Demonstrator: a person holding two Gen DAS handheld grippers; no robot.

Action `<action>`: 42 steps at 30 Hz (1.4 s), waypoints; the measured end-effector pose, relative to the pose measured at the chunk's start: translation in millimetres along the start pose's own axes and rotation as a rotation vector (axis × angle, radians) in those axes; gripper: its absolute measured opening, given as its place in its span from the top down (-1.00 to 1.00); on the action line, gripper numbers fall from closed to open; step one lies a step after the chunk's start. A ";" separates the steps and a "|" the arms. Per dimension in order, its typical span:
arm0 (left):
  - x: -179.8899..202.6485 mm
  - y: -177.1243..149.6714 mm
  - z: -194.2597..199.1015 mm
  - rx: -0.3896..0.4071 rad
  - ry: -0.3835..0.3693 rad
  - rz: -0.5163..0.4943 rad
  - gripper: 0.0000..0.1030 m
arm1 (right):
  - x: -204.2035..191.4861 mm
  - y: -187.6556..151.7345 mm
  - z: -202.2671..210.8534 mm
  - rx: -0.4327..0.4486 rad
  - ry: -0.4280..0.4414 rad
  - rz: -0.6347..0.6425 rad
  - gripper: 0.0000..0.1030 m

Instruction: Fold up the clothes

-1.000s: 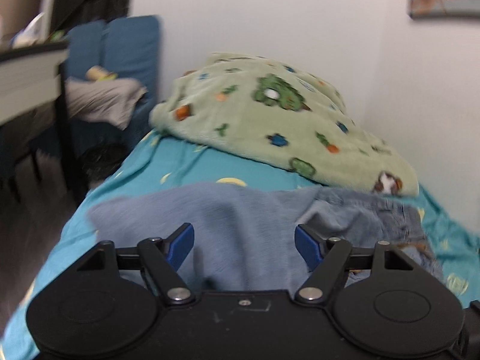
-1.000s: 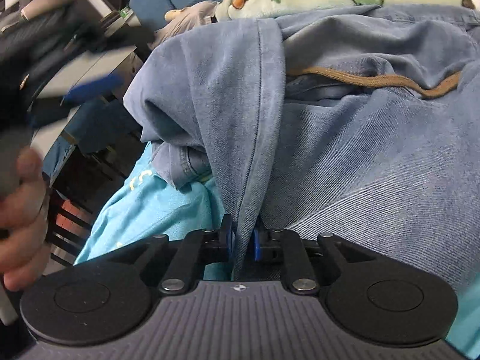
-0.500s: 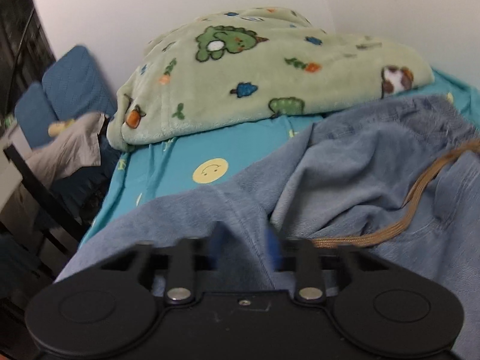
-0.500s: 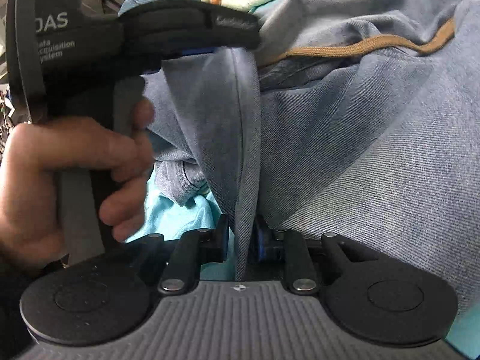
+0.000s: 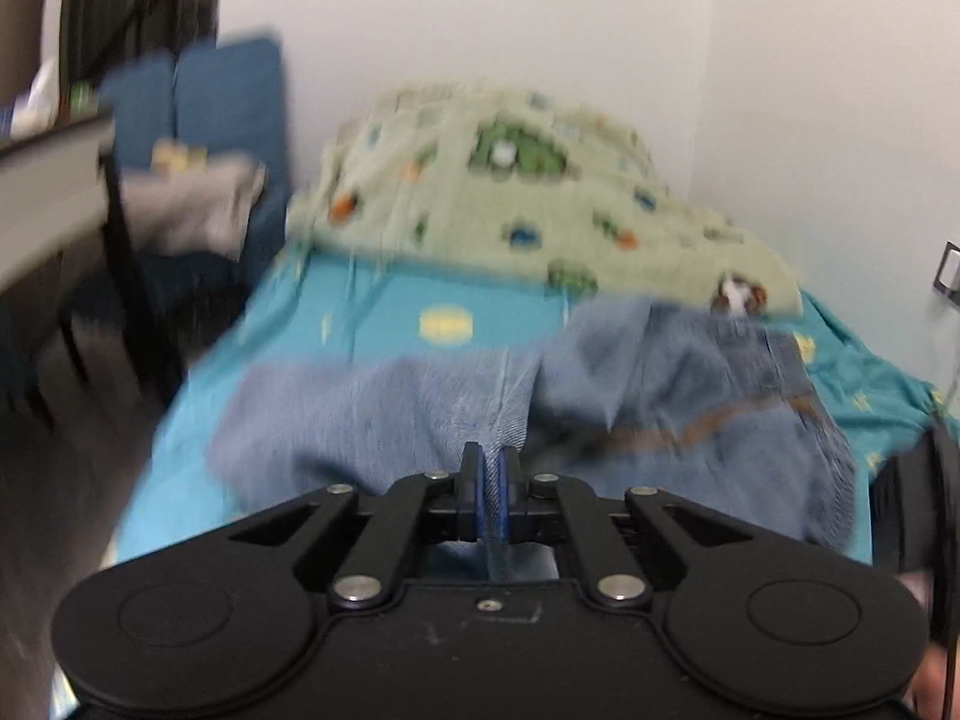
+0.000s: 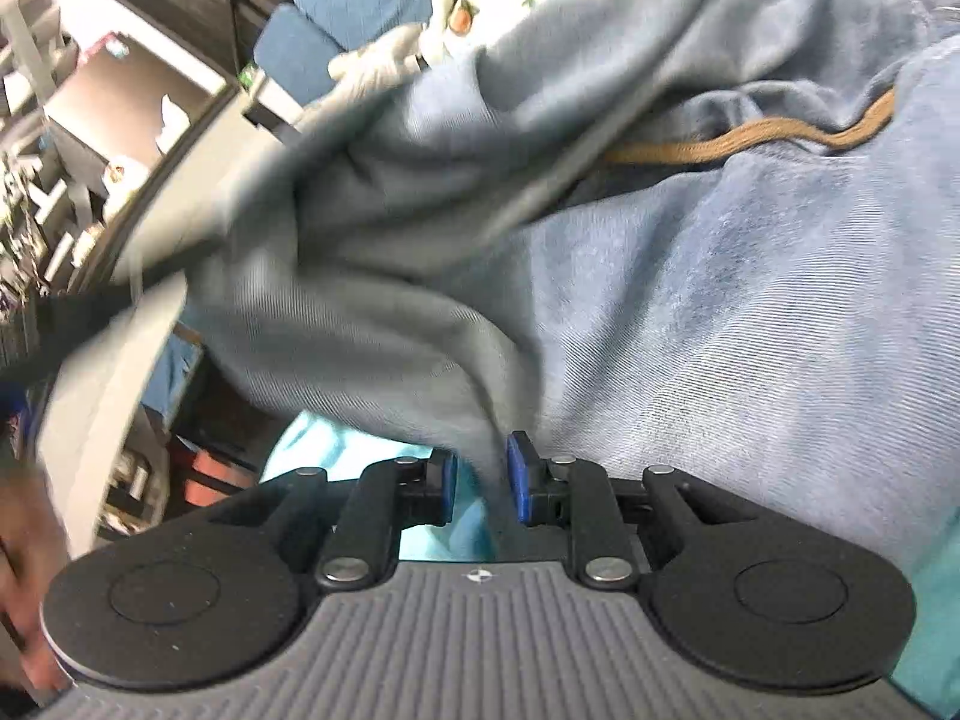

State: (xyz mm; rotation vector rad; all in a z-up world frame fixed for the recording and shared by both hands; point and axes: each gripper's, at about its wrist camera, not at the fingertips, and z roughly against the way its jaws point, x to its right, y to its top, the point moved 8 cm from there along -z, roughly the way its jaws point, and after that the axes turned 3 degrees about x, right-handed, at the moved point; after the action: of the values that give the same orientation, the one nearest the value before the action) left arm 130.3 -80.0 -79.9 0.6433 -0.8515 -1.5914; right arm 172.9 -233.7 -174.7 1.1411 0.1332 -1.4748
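Observation:
Light blue denim jeans with a brown cord at the waist lie crumpled on a teal bed sheet. My left gripper is shut on a thin fold of the denim, which runs taut away from the pads. In the right wrist view the jeans fill the picture, the brown cord curving across the top. My right gripper is shut on a thicker fold that tapers down between its blue pads. The cloth stretches up and left from there. Both views are blurred.
A green cartoon-print blanket is heaped at the bed's far end against the white wall. Left of the bed stand a blue chair with a grey garment and a desk. A hand shows at the lower left.
My left gripper closed from wide open onto a denim fold, then swung away to the left, pulling the cloth taut. The right gripper kept its fold, its pads slightly wider apart.

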 end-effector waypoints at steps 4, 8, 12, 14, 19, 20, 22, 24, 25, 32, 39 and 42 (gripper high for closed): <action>-8.8 -40.5 -11.0 -0.161 0.006 0.074 0.92 | 1.3 6.4 7.6 0.056 -0.013 -0.003 0.55; -7.4 -36.6 -5.2 -0.133 -0.054 0.098 0.81 | 16.8 4.1 7.9 0.053 -0.106 -0.026 0.51; 0.9 -19.5 3.2 -0.071 -0.070 0.093 0.38 | 28.6 -5.6 -4.7 -0.005 -0.202 -0.044 0.56; 6.0 -10.2 3.3 -0.042 -0.065 0.067 0.28 | 28.0 -4.3 -7.7 -0.006 -0.210 -0.054 0.56; 17.9 16.5 -23.2 0.021 0.030 -0.073 0.02 | 29.5 1.9 -11.5 -0.002 -0.224 -0.038 0.55; 19.8 21.4 -32.6 0.035 0.050 -0.114 0.02 | 30.1 2.2 -12.3 -0.004 -0.230 -0.032 0.55; 22.7 32.9 -51.3 0.052 0.065 -0.158 0.02 | 30.0 2.7 -13.4 -0.008 -0.236 -0.023 0.55; 23.3 48.7 -70.0 0.047 0.031 -0.122 0.02 | 29.1 4.8 -17.6 -0.010 -0.232 -0.015 0.55; 22.8 57.0 -79.5 0.041 0.018 -0.096 0.01 | 29.0 6.2 -20.9 -0.012 -0.231 -0.013 0.55; 3.9 83.7 -181.8 -0.203 0.054 0.089 -0.05 | 32.8 10.6 -31.6 -0.022 -0.220 -0.001 0.54; -29.5 81.3 -240.9 -0.402 0.100 0.231 0.14 | 36.6 14.8 -37.1 -0.026 -0.200 -0.004 0.53; -30.2 81.4 -239.5 -0.424 0.080 0.225 0.87 | 38.3 15.6 -39.8 -0.031 -0.196 0.004 0.53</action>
State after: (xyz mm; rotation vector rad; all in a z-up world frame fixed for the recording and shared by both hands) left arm 372.9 -99.0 -155.4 0.2941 -0.4844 -1.4682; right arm 214.9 -238.8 -213.6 0.9658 0.0182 -1.5672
